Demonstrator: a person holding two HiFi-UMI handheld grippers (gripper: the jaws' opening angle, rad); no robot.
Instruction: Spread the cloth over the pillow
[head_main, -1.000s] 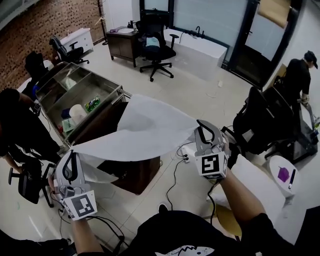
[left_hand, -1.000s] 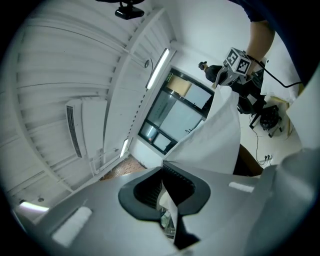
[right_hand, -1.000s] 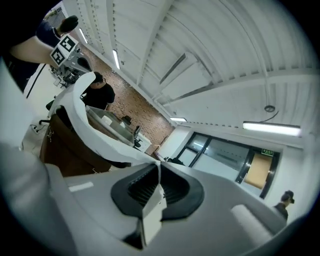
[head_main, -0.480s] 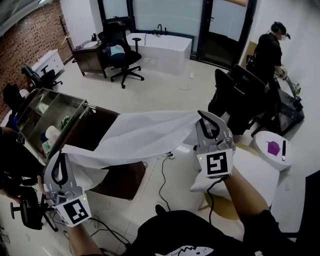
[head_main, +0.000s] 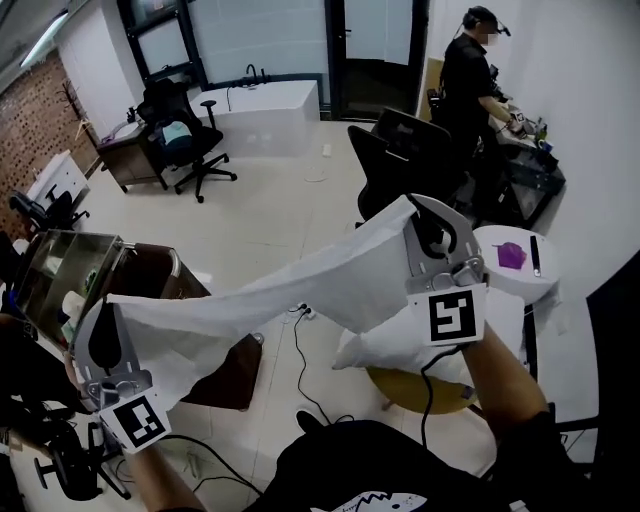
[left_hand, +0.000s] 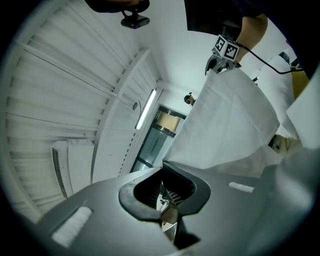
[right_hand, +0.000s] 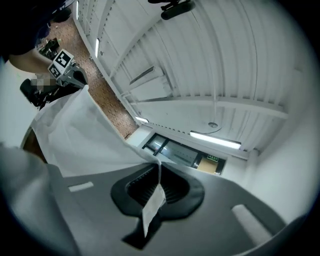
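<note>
White cloth (head_main: 300, 295) stretches as a long sagging sheet between both tongs, held in the air above the floor, high on the right and low on the left. Its right end hangs just over the white pillow (head_main: 400, 352), which lies on a yellow round seat (head_main: 425, 392) under the right forearm; whether cloth and pillow touch is unclear. At the left edge a steel compartment bin (head_main: 50, 268) holds a pale roll (head_main: 72, 304) and other items too small to tell.

The right tongs (head_main: 413, 207) are clenched on one end of the cloth, with the arm stretched forward and raised; the right gripper view shows a strip of fabric pinched between the jaws. The left tongs (head_main: 99, 310) are clenched on the opposite end, lower and nearer the body.

Pale glossy floor tiles (head_main: 260, 215) carry a black office chair (head_main: 185, 135) and a small white round tabletop (head_main: 520, 285) bearing a purple object (head_main: 511, 256). A person (head_main: 478, 70) in dark clothes stands by the far right wall.
</note>
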